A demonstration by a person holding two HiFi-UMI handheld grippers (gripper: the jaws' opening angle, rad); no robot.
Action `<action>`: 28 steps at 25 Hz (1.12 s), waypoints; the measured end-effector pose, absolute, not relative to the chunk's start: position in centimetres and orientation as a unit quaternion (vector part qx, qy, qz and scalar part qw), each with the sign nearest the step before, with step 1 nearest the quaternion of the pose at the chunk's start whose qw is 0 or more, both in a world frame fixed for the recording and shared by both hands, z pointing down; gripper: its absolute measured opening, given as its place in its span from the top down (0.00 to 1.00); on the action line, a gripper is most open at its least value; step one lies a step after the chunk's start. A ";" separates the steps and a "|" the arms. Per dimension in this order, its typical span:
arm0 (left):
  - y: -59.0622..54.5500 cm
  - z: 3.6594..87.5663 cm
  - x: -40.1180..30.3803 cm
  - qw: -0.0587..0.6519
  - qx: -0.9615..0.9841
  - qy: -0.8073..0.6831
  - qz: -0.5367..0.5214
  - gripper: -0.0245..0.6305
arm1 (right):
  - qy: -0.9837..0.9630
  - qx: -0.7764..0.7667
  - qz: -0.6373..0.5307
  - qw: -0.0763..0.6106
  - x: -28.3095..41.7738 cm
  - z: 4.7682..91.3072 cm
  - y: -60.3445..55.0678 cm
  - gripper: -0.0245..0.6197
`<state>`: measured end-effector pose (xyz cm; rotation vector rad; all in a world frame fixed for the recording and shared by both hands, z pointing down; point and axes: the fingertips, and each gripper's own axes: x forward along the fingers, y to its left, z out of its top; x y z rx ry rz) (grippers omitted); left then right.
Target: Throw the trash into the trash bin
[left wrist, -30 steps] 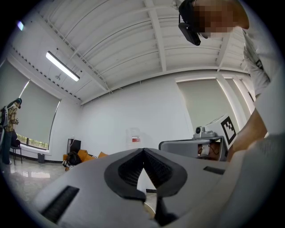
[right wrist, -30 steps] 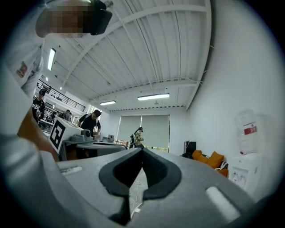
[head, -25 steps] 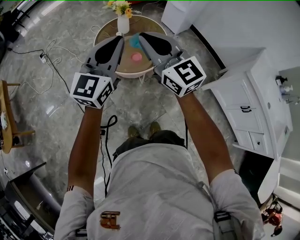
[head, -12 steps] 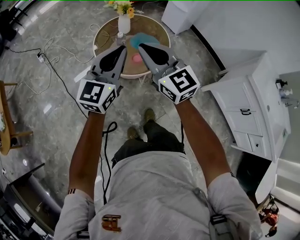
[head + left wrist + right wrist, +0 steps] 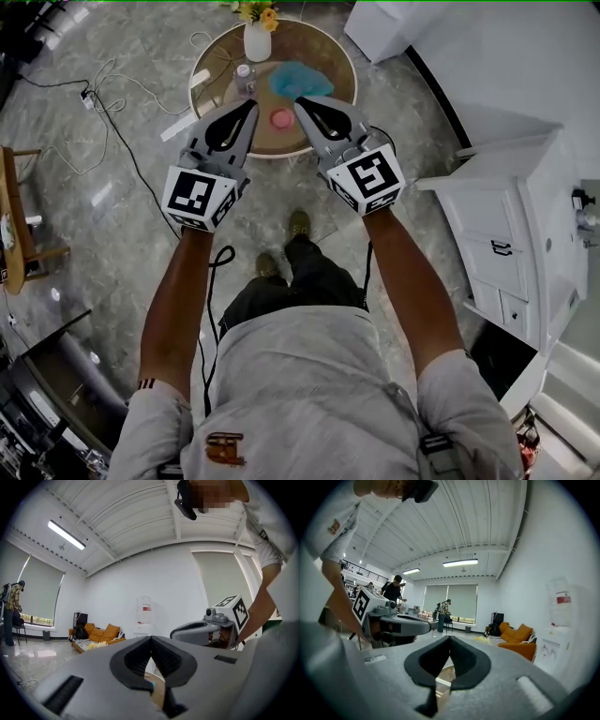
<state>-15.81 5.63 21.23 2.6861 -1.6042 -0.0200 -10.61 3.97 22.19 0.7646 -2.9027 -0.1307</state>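
Lying crumpled, teal trash on rnd table.

Grey marble floor, white walls, orange sofa, perhaps a dispenser.

The left arm and right arm stretch forward. The left gripper and the right gripper beside it point level, tips angled toward each other, jaws pressed together and empty.
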 end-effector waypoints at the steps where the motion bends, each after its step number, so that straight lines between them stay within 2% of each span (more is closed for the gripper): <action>1: 4.8 21.9 -15.7 0.008 0.856 -0.517 -0.005 0.96 | -0.965 0.249 -0.042 0.070 -10.6 22.8 3.3 0.96; 7: 0.2 25.4 -15.6 0.022 0.844 -0.536 0.005 0.96 | -0.970 0.225 -0.033 0.084 -10.9 26.5 -1.1 0.96; 14: -3.0 30.8 -15.8 0.047 0.843 -0.535 0.036 0.96 | -0.969 0.207 0.002 0.133 -11.7 33.5 -4.2 0.93; 28: -4.3 41.0 -17.3 0.087 0.863 -0.495 0.056 0.96 | -0.943 0.114 -0.015 0.314 -14.8 51.8 -3.5 0.82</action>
